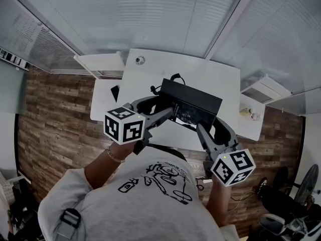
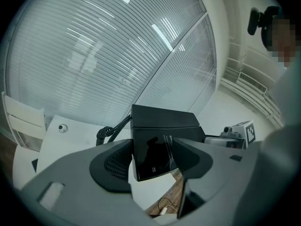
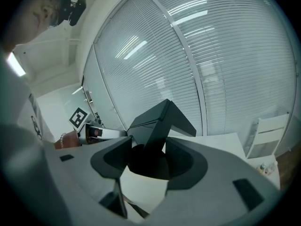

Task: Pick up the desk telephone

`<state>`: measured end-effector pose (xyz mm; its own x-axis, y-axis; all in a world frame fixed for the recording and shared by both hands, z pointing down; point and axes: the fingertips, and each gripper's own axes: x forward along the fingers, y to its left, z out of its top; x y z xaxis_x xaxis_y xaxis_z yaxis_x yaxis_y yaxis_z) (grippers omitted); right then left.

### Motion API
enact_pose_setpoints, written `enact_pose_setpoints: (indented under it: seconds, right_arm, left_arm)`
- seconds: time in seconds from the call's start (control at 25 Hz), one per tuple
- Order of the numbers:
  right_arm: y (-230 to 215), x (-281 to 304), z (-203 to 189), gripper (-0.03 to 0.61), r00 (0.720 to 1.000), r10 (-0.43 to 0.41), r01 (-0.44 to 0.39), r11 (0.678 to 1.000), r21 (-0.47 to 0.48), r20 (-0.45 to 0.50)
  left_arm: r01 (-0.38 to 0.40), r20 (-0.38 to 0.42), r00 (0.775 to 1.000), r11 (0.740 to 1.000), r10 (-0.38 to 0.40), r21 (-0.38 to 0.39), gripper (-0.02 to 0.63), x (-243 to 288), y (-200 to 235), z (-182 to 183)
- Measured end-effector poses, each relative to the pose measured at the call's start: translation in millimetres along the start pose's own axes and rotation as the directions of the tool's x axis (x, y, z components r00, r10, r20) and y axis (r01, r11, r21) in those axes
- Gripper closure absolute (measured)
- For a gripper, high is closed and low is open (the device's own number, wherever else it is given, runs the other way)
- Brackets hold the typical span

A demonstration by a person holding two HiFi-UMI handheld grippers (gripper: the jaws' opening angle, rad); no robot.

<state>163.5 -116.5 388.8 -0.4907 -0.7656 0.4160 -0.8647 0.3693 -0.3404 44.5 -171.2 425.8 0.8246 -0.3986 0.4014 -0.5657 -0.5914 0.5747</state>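
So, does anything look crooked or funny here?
Only the desk telephone: it hangs tilted, not flat on the white table, because the left gripper and right gripper are clamped on its two ends. Its curly cord trails behind.
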Motion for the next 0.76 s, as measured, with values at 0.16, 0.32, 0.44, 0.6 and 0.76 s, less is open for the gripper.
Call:
enact_pose_setpoints:
  seconds: [0.16, 0.32, 0.44, 0.6, 0.76]
  right_arm:
    - [-0.5, 0.6, 0.2, 0.362, 1.0, -0.002, 0.002, 1.0, -0.001, -0.002]
    - [-0.3, -0.6, 1.0, 0.362, 1.0, 0.0, 0.0, 1.0, -0.002, 0.0]
    - [-0.5, -0.5, 1.0, 0.362, 1.0, 0.0, 0.0, 1.0, -0.002, 0.0]
    - [0.4, 0.0, 1.6, 0.362, 1.0, -0.002, 0.002, 1.0, 0.0, -0.003]
    - [0.7, -0.1, 1.1, 0.362, 1.0, 0.0, 0.0, 1.0, 0.0, -0.002]
  left_arm:
    - [0.0, -0.002, 1.0, 1.0, 0.0, -0.001, 0.354, 0.8, 0.6, -0.3]
    - [0.0, 0.001, 1.0, 1.0, 0.0, 0.002, 0.354, 0.6, -0.8, 0.5]
    - [-0.001, 0.002, 1.0, 1.0, 0.001, 0.003, 0.354, 0.6, -0.8, 0.8]
    - [-0.001, 0.002, 1.0, 1.0, 0.001, 0.002, 0.354, 0.1, -0.2, 0.2]
    - [-0.004, 0.002, 1.0, 1.0, 0.004, 0.001, 0.354, -0.4, -0.1, -0.9]
